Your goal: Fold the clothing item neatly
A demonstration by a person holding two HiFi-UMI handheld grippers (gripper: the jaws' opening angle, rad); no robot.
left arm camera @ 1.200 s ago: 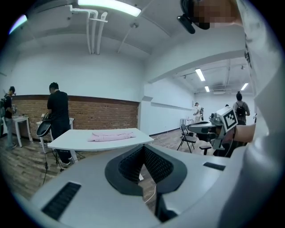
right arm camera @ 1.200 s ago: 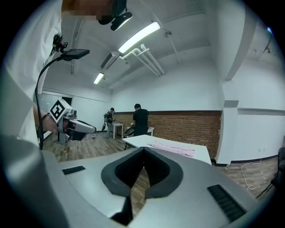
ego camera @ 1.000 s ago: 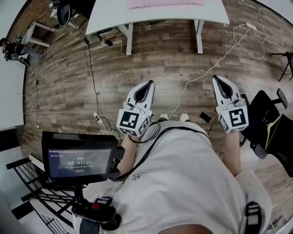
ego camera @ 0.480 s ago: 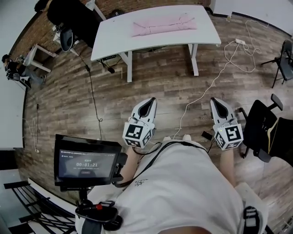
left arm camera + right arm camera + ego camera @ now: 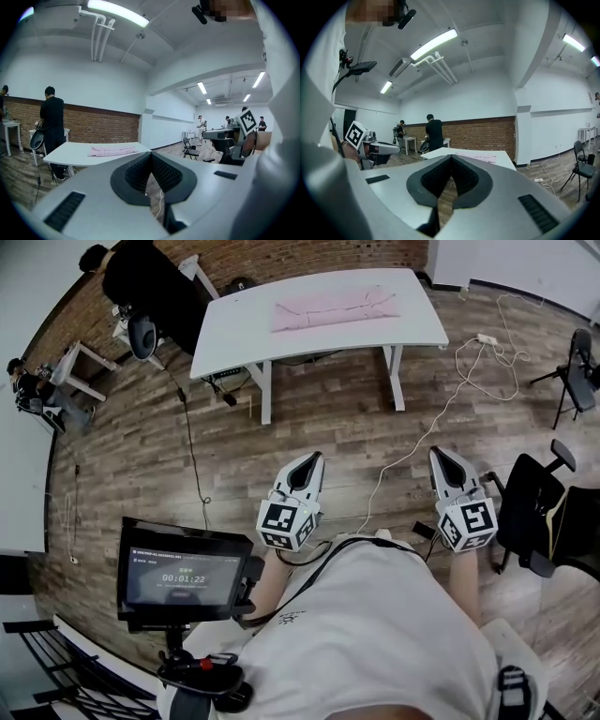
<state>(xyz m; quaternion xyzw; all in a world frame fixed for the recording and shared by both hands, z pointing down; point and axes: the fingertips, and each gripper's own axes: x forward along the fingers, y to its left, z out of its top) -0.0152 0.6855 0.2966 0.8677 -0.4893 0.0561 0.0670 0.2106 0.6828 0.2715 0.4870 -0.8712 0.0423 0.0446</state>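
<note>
Left tool (image 5: 307,465): shut tight, the pads met and nothing between them (confirmed in its own view); held nearly level in front of the body.
Right tool (image 5: 444,465): likewise closed and empty, held alongside and pointed the same way.
Pink garment (image 5: 333,307): laid flat on the white bench (image 5: 234,334) as a long narrow strip, towards the far side of the top; well apart from both tools, with bare wooden floor between.
What has changed: a second ago only the near edge of the bench and a sliver of pink were seen at the top of the head view; now the whole bench and garment are shown, the view having been raised. The timer on the screen (image 5: 184,576) has been advanced by one count.
Meaning for the task: the garment is judged to be folded lengthwise already (whether more folds are intended cannot be told). Nothing can be handled from here; the bench would have to be approached first.
Hazard: a white cable (image 5: 412,442) is trailed across the floor in between.
</note>
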